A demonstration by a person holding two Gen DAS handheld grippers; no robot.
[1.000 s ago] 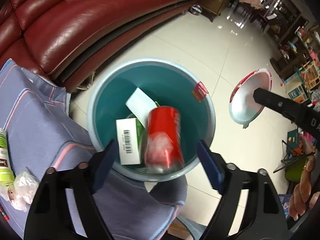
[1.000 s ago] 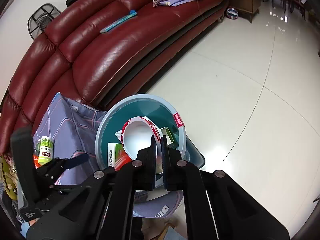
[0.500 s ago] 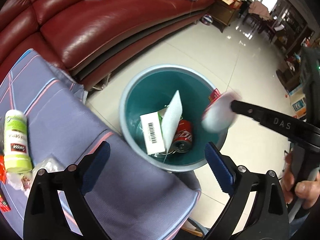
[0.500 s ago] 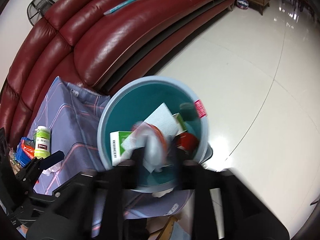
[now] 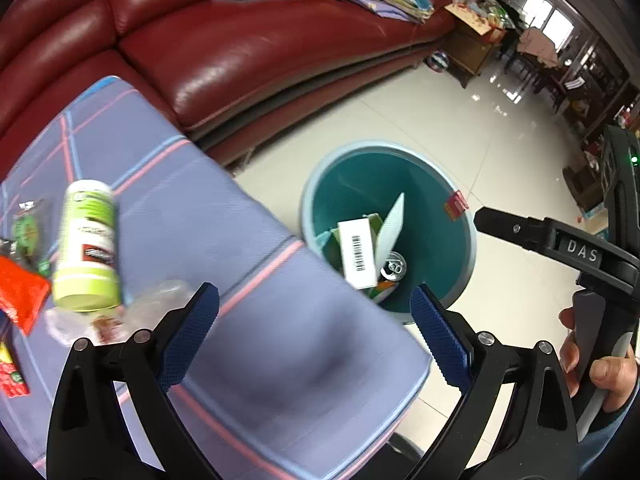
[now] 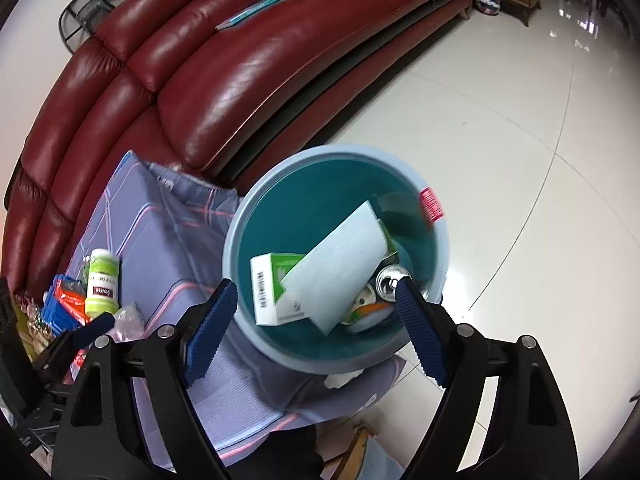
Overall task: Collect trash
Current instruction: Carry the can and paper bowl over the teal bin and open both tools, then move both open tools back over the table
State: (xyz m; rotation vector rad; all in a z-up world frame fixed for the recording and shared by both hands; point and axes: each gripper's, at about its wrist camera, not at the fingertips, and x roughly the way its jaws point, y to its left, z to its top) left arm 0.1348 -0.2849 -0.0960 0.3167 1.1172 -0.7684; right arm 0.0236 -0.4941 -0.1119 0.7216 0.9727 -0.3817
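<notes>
A teal bin with a grey-blue rim (image 5: pixel 469 240) (image 6: pixel 240 208) stands on the floor beside the cloth-covered table. In it lie a green-and-white barcoded box (image 5: pixel 356 252) (image 6: pixel 268 284), a white sheet (image 5: pixel 390 228) (image 6: pixel 340 264), a can (image 5: pixel 394 268) (image 6: pixel 386 278) and something white and orange (image 6: pixel 368 312). My right gripper (image 6: pixel 316 288) hangs over the bin, its jaws opening with nothing between them. My left gripper (image 5: pixel 312 300) is open and empty over the purple cloth (image 5: pixel 240 232). To its left lie a green bottle (image 5: pixel 86 244) (image 6: pixel 102 284), clear plastic wrap (image 5: pixel 156 304) and a red packet (image 5: pixel 18 296).
A red leather sofa (image 5: pixel 260 48) (image 6: pixel 240 72) curves behind the table and bin, with papers on its seat. Glossy white floor tiles (image 6: pixel 520 160) spread to the right. Furniture and clutter (image 5: pixel 580 80) crowd the far right. A person's hand (image 5: pixel 600 364) holds the right gripper's handle.
My right gripper has gone from shut on a white red-rimmed dish to open, and the dish dropped into the bin. My left gripper swung left from the bin to the table.
</notes>
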